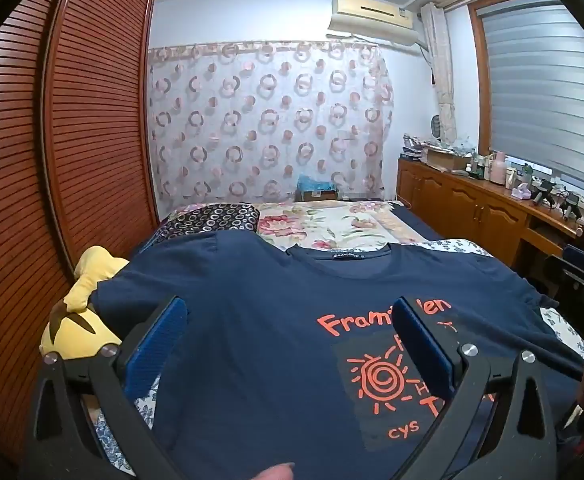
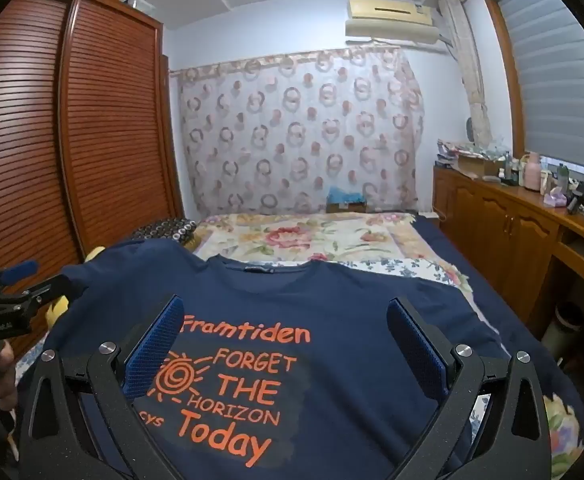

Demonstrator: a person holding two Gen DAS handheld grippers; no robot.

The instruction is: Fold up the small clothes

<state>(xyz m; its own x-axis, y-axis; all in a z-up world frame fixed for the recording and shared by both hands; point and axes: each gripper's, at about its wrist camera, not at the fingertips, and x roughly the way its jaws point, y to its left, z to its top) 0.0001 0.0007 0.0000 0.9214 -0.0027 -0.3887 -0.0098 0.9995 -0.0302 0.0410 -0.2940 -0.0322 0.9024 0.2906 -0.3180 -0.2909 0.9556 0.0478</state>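
I count one navy blue cotton T-shirt (image 2: 331, 300) with orange print, spread over the near end of the bed (image 2: 451, 236). One yellow plush toy (image 1: 88, 280) sits at the bed's left edge, and one dark pillow with a ring pattern (image 1: 216, 216) lies at its far left corner. I see one floral quilt (image 2: 311, 236) across the far end. I am working two grippers, the left gripper (image 1: 288, 336) and the right gripper (image 2: 284, 336), each with two blue-padded fingers spread apart. On the far wall I count one cream air conditioner (image 2: 391, 20) and one sheer curtain with pink rings (image 2: 303, 132).
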